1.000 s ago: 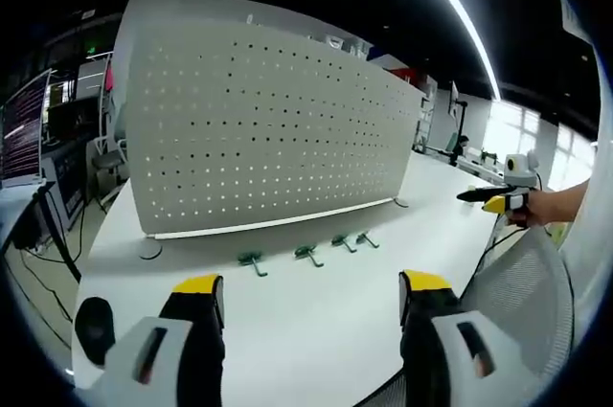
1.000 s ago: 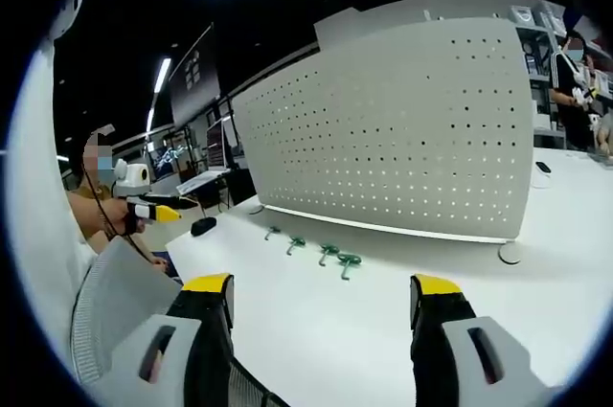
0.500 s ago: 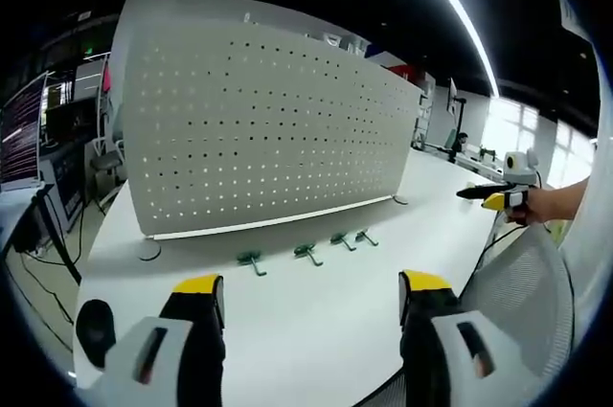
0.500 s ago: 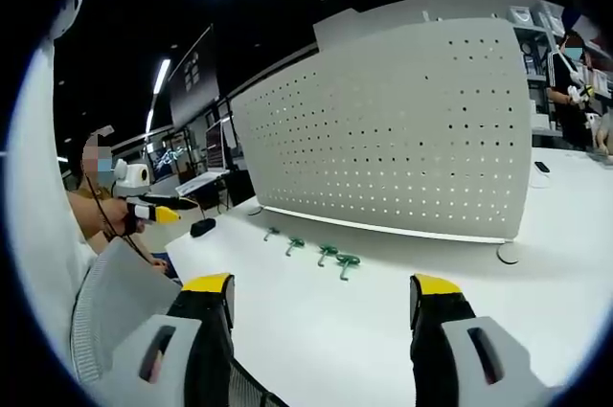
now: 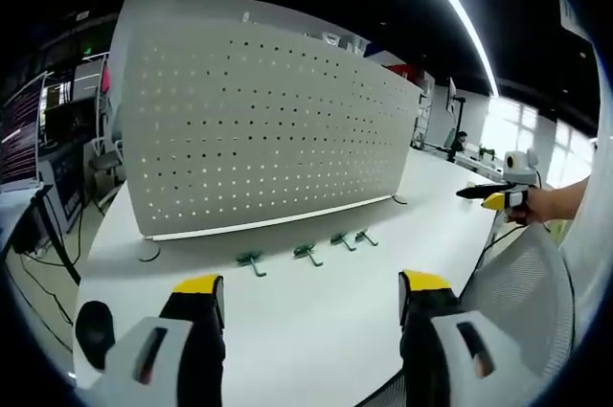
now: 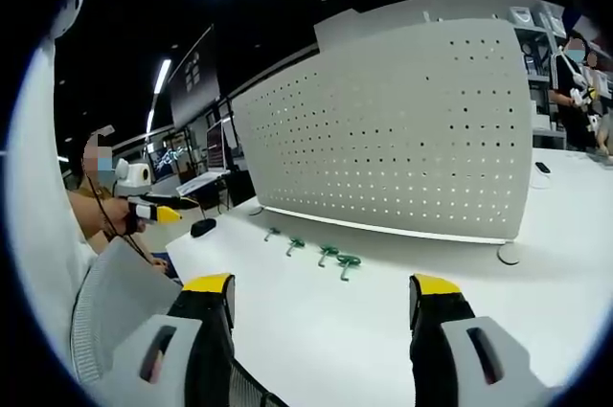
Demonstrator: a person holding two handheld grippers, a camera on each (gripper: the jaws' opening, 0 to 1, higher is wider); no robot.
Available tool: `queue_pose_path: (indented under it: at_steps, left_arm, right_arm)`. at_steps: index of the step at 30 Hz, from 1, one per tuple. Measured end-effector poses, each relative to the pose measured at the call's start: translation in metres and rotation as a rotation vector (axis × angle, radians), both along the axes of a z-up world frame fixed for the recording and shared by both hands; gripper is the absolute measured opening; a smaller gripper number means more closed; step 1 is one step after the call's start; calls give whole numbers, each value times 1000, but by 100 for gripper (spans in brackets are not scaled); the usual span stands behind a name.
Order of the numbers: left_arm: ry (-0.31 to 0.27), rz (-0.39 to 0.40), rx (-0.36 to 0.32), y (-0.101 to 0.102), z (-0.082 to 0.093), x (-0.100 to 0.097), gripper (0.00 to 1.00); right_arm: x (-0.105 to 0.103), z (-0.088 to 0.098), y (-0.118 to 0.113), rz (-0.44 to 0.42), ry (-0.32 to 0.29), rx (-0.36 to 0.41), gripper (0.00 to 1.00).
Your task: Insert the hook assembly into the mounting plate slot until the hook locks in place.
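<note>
A white perforated mounting plate [image 5: 259, 124] [image 6: 402, 129] stands upright on the white table. Several small green hooks [image 5: 306, 254] [image 6: 326, 254] lie in a row on the table in front of the plate's foot. My left gripper [image 5: 306, 297] is open over the near table edge, well short of the hooks, with nothing between its yellow-tipped jaws. My right gripper [image 6: 321, 297] is likewise open and empty, short of the hooks. In each view the other gripper shows far off to the side, held by a hand [image 5: 551, 204] [image 6: 96, 215].
The white table [image 5: 316, 321] [image 6: 335, 330] stretches between the grippers and the hooks. A mesh chair back [image 5: 522, 282] [image 6: 110, 306] sits at the near edge. A black mouse [image 6: 202, 226] lies on the table. Monitors [image 5: 24, 124] and other desks stand behind.
</note>
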State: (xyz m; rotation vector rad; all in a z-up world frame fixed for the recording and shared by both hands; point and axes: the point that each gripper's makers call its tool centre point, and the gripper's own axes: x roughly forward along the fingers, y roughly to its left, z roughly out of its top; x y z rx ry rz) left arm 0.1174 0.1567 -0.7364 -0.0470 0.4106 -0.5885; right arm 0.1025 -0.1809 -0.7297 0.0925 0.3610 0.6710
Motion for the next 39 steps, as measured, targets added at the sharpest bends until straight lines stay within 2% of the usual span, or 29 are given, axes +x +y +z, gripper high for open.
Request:
queue_pose_path:
  at_steps: [13,21,27,36,39]
  left_arm:
    - [19,-15,-3,0,-6,2,76]
    - [22,-44,14,-2,-3,9,76]
    - [36,-66,51,4,-10,12,75]
    - [36,-130,146,5,-16,17,76]
    - [58,-162,221,6,-25,20,77]
  right_arm:
    - [-5,0,-7,-26,5,-8,72]
    - [-7,-3,-7,-35,11,0,72]
    - [-5,-5,-4,-28,12,3,72]
    - [-4,-6,-3,-21,15,-1,71]
    - [-5,-6,-1,-18,16,2,71]
